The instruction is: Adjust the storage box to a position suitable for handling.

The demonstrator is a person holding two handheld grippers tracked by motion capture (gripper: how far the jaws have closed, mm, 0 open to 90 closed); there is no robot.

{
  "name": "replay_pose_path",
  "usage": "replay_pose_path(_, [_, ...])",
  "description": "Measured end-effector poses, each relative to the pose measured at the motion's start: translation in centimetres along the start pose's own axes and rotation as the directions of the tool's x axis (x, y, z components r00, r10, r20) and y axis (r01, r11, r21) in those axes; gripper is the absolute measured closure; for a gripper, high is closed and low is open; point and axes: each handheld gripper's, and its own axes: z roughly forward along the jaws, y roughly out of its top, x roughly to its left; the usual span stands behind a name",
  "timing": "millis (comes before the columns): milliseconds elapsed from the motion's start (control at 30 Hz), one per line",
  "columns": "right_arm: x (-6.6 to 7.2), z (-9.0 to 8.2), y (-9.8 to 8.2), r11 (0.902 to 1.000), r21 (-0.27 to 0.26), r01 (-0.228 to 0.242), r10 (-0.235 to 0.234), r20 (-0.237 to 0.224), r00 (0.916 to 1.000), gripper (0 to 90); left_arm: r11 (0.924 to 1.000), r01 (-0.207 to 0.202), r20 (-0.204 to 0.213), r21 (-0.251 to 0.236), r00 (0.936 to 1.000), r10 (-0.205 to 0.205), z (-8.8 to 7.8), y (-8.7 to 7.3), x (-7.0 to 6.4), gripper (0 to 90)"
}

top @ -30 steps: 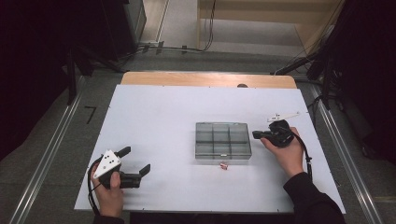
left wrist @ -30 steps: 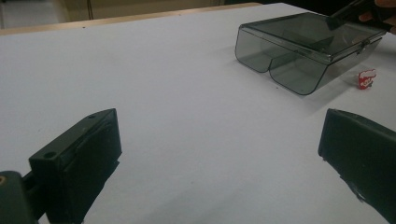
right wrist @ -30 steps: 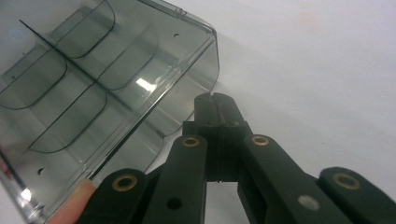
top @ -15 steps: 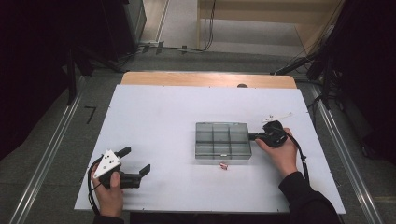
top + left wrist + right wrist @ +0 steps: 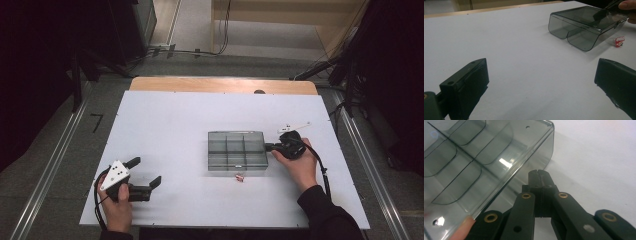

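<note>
Right gripper (image 5: 539,173): jaws together, tips against the box (image 5: 237,150) side. Left gripper (image 5: 145,176): jaws apart, empty, resting on the table (image 5: 170,125).

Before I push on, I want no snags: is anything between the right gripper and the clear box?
Nothing visible. The right gripper, its jaws shut, sits right at the clear box's right side wall, with bare table around them.

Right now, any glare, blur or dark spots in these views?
High view: table evenly lit, surroundings nearly black. Left gripper view: near tongs soft, box sharper, casting a faint shadow. Right gripper view: bright glints on the box lid, fingertip blurred at the bottom edge.
</note>
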Motion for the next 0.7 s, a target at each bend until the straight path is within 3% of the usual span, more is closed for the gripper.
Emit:
replay_pose_path(467, [2.1, 0.2, -0.8, 0.9999, 0.014, 0.004, -0.004, -0.008, 1.0, 88.3, 1.0, 0.001, 0.005, -0.002, 1.0, -0.001, 0.0, 0.0, 0.0, 0.0])
replay_pose_path(700, [3.3, -0.6, -2.6, 0.9999, -0.005, -0.009, 0.009, -0.022, 0.9997, 88.4, 1.0, -0.003, 0.006, 0.002, 1.0, 0.003, 0.0, 0.0, 0.0, 0.0])
